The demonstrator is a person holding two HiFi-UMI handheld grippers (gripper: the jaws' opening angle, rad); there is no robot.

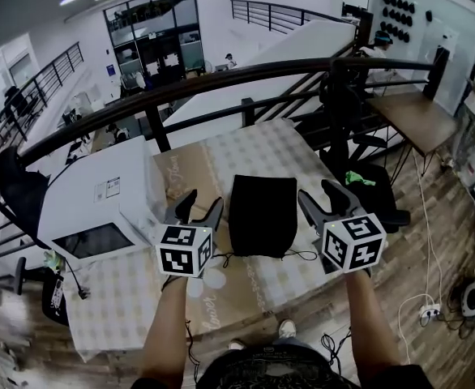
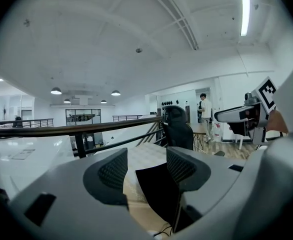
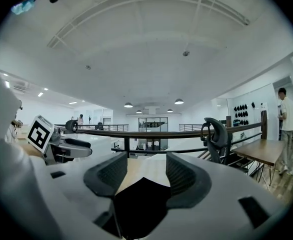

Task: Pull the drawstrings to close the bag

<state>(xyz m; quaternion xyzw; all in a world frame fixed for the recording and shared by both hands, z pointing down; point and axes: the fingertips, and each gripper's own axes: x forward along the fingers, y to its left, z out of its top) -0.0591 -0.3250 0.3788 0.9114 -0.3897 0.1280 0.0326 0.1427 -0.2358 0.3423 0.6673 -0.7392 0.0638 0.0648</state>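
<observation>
Locate bag (image 1: pixel 262 215) flat on desk (image 1: pixel 246 148). Note left gripper (image 1: pixel 203 199) just left of bag, right gripper (image 1: pixel 317 191) just right of bag; fingers of both spread, nothing between. Treat as soft, light fabric (prob. slides if tugged one-sided). Pinch thin drawstrings (image 1: pixel 301 254) at bag's near edge, not the cloth.

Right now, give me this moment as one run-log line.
black fabric drawstring bag: flat on table | left gripper: jaws apart, empty, beside bag | right gripper: jaws apart, empty, other side | drawstrings: ungripped
</observation>
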